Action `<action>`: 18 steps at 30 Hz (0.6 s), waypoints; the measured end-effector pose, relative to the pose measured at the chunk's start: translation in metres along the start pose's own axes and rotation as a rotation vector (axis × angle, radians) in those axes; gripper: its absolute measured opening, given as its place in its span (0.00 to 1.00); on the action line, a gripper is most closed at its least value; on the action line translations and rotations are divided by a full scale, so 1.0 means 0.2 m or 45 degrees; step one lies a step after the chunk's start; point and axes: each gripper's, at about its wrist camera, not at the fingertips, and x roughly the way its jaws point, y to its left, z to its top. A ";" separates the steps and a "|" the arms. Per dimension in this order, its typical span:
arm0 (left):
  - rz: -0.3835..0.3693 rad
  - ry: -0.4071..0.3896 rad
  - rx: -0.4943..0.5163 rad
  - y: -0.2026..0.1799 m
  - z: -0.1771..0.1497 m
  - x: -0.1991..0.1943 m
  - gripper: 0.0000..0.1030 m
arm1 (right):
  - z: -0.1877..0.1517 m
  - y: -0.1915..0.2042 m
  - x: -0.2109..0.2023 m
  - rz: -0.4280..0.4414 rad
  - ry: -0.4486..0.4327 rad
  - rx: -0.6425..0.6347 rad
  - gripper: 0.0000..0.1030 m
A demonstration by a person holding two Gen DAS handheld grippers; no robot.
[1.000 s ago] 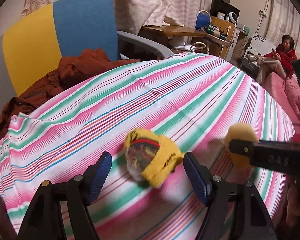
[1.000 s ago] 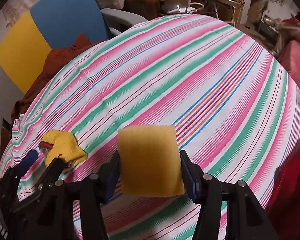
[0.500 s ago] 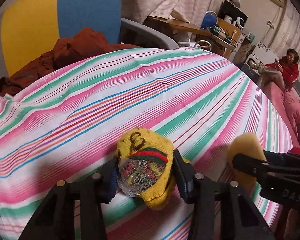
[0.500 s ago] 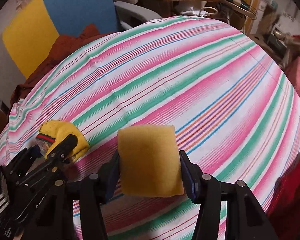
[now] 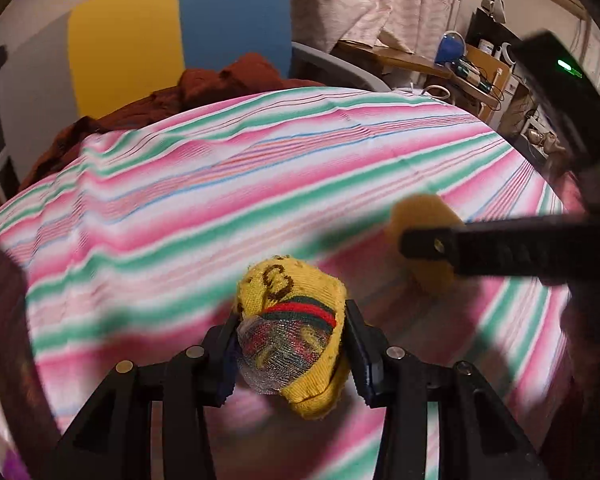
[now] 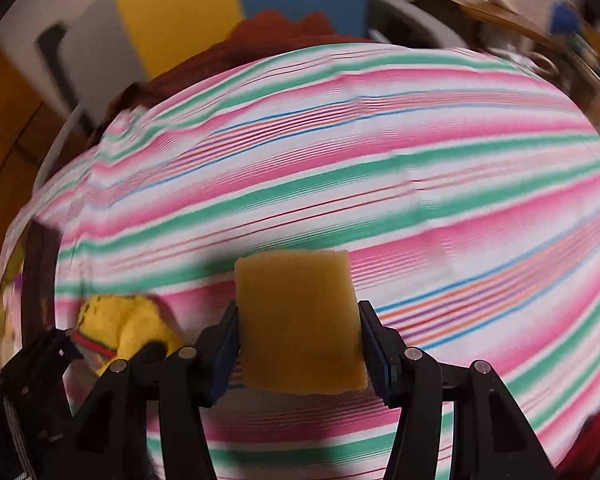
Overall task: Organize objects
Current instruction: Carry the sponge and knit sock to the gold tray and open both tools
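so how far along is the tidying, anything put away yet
Nothing looks put away yet. In hand: the left gripper is shut on the yellow sock bundle, the right gripper on the yellow sponge, both above the striped cloth. Placing both is left; no destination is visible.

Yellow knit sock [image 5: 300,312] — balled, red-green band — and upright yellow sponge block [image 6: 298,320], both above striped cloth [image 5: 228,184]

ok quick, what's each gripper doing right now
left gripper: closed on the yellow knit pouch.
right gripper: closed on the yellow sponge.
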 end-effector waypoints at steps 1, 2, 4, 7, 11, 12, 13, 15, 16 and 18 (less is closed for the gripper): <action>0.006 0.001 -0.012 0.01 -0.04 -0.03 0.44 | -0.01 0.03 -0.01 0.015 0.004 -0.027 0.55; 0.011 0.004 -0.029 0.03 -0.08 -0.05 0.44 | -0.01 0.05 0.00 0.028 0.007 -0.047 0.55; 0.010 0.006 -0.065 0.05 -0.14 -0.09 0.44 | -0.03 0.10 0.01 0.063 0.013 -0.097 0.55; 0.035 -0.019 -0.052 0.04 -0.21 -0.12 0.45 | -0.06 0.15 0.01 0.079 0.025 -0.165 0.55; 0.019 -0.008 -0.065 0.06 -0.20 -0.07 0.47 | -0.09 0.19 0.04 0.043 0.059 -0.213 0.55; 0.007 -0.001 -0.081 0.07 -0.19 -0.06 0.47 | -0.09 0.19 0.04 0.042 0.056 -0.211 0.55; -0.010 0.006 -0.104 0.08 -0.18 -0.05 0.48 | -0.09 0.18 0.04 0.042 0.057 -0.209 0.55; -0.029 0.019 -0.131 0.10 -0.18 -0.05 0.49 | -0.09 0.18 0.05 0.042 0.058 -0.209 0.55; -0.029 0.020 -0.121 0.09 -0.18 -0.04 0.50 | -0.08 0.19 0.05 0.039 0.058 -0.214 0.56; -0.029 0.014 -0.106 0.09 -0.18 -0.04 0.50 | -0.08 0.20 0.05 0.028 0.061 -0.223 0.57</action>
